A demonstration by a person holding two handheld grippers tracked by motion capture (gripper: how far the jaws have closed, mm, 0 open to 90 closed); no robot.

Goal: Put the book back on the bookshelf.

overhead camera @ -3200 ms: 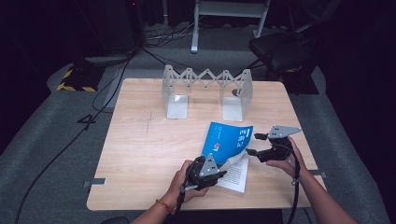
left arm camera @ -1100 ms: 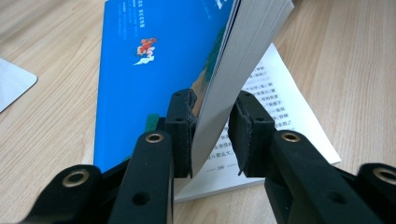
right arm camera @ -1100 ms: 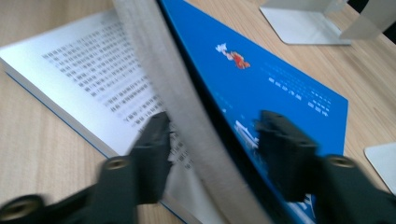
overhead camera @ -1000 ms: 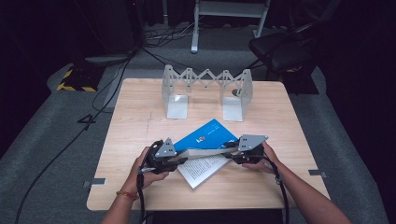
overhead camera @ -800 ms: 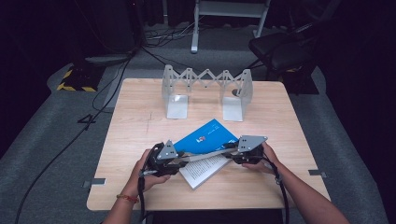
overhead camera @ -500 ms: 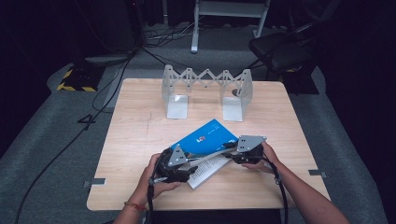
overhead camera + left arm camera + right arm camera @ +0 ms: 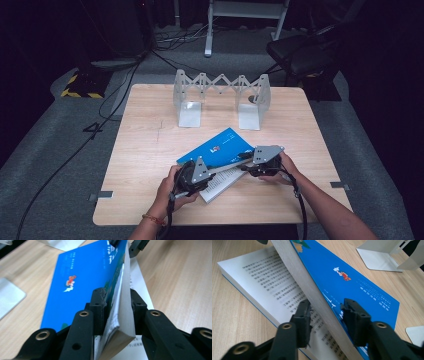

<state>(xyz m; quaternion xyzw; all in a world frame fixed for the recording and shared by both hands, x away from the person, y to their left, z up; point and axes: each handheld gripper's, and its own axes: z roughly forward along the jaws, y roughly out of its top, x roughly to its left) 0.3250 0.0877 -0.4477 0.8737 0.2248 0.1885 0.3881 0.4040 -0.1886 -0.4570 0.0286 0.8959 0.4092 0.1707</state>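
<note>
left gripper (image 7: 113, 312) clamped on the book's (image 7: 216, 148) lifted pages, just closed. right gripper (image 7: 324, 317) loose around them, just opening. could tear pages if tugged apart.

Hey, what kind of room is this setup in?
Probably a lab or studio set up for recording. A lone wooden table stands on grey carpet in a dark room, cables trail across the floor, and black-and-yellow hazard tape marks a base nearby.
</note>
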